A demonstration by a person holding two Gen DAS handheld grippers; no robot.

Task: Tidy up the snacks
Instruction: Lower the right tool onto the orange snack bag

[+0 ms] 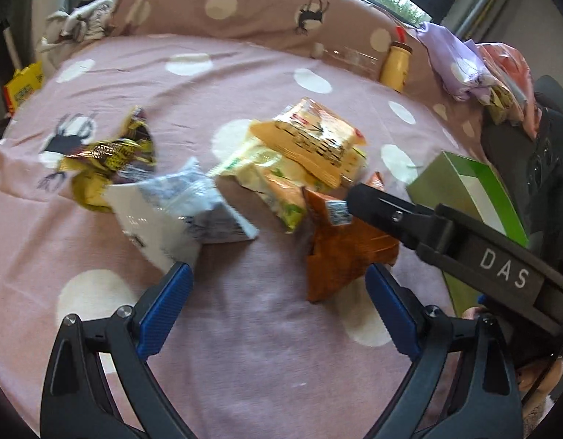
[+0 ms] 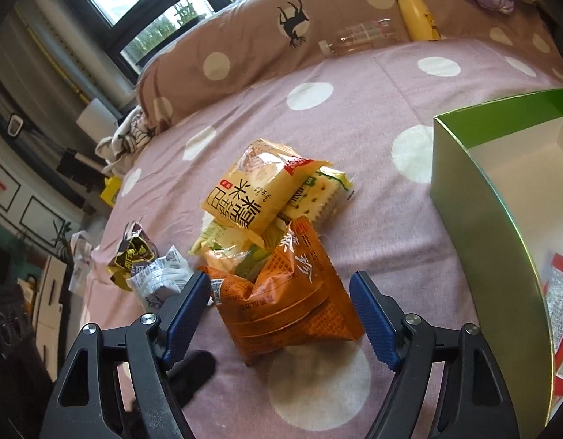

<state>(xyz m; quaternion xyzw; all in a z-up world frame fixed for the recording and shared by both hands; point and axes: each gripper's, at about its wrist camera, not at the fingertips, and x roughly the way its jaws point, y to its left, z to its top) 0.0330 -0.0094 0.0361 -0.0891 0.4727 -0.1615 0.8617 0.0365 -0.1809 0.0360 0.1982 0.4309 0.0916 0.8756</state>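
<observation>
While the right gripper straddles the orange packet left of the green box, fingers spread, a pickup seems underway; next, close. Left gripper hangs spread, empty.

A heap of snack packets is being carried by the bed near its middle. A pyramid-shaped packet is lying at the near end of the heap, between the spread tongs of the right tool. A flat packet is resting on top, with a cracker packet beside it. Two more packets are lying left of the heap. A box is standing to the right, a packet lying in it. Behind, a bottle is being propped against the pillow.
</observation>
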